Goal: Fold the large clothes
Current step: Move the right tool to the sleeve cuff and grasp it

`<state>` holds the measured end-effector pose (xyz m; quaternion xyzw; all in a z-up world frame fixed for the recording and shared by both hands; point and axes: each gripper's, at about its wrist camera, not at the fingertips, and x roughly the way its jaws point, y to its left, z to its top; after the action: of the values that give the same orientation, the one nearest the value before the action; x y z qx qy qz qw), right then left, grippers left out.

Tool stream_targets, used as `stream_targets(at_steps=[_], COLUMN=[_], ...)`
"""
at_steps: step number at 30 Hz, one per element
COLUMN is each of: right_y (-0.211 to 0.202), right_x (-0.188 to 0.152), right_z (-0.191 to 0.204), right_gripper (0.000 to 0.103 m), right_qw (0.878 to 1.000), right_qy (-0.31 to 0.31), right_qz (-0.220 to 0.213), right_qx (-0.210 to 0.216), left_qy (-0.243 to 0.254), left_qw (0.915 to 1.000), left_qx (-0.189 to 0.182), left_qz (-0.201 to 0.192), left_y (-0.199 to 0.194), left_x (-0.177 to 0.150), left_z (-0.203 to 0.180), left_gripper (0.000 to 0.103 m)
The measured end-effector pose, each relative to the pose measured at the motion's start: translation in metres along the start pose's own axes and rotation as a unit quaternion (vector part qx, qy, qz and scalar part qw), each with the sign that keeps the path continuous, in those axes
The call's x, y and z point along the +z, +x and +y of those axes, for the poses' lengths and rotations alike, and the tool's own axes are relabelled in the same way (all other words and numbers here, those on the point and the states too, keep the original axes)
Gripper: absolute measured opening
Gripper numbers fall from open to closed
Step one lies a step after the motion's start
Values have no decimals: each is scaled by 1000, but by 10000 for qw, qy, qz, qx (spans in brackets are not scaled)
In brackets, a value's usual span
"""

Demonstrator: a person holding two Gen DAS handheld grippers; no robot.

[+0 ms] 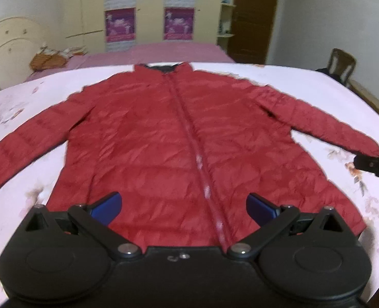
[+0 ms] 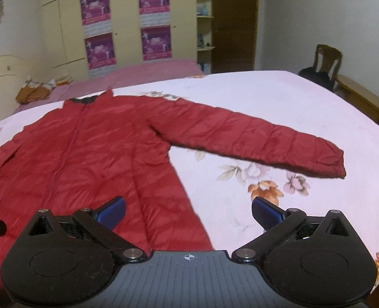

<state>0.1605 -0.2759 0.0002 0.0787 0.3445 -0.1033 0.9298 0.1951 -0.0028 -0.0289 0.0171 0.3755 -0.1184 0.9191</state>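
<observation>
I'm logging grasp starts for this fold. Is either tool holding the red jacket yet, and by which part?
Nothing is held. The left tool and the right tool are both open above the red jacket, which lies flat on the bed.

Bed cover [image 2: 279, 97]: pale pink with floral print, spread flat; a flower cluster [image 2: 264, 179] lies at centre-right of the right wrist view. Second bed [image 2: 148, 70] at 12 o'clock, pink sheet, cream headboard [image 1: 7, 48] toward 10 o'clock. Orange-brown item [image 2: 32, 92] rests on it near the headboard; type undetermined. Cream wardrobe [image 2: 125, 20] behind, four purple posters [image 2: 155, 43] on its doors. Open shelving [image 2: 205, 33] adjoins a dark wooden door [image 2: 234, 23]. Wooden chair [image 2: 327, 59] at 2 o'clock, dark bundle just beside it.
</observation>
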Motion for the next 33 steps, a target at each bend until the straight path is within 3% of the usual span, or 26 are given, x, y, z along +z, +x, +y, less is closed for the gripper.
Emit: stream_targets(at_steps=[4, 8, 15, 16, 17, 25, 31, 33], right_y=[11, 22, 42, 45, 51, 96, 114, 114], right_x=[6, 11, 15, 16, 17, 13, 6, 6], right_z=[-18, -45, -111, -120, -130, -186, -223, -230], right_gripper=[103, 102, 101, 75, 56, 56, 56, 56], right_qw=[9980, 9931, 9741, 9714, 9675, 9329, 9007, 8949], right_qy=[632, 1125, 2139, 2259, 2423, 3575, 4310, 4417], right_qz=[-48, -136, -218, -209, -136, -104, -286, -411], right_qx=[-30, -309, -705, -701, -713, -418, -464, -488], left_qy=[-216, -191, -381, -373, -348, -220, -338, -368], left_qw=[9996, 9974, 9971, 9975, 9981, 9994, 9993, 9991], left_qx=[-186, -403, -499, -452, -356, -120, 69, 94], left_qz=[-70, 560, 439, 396, 353, 231, 166, 188], left_y=[15, 51, 67, 69, 71, 101, 124, 132], left_x=[13, 18, 22, 25, 29, 64, 80, 85], left_z=[8, 9, 6, 5, 4, -4, -13, -16], left_gripper=[103, 103, 103, 103, 103, 102, 101, 101])
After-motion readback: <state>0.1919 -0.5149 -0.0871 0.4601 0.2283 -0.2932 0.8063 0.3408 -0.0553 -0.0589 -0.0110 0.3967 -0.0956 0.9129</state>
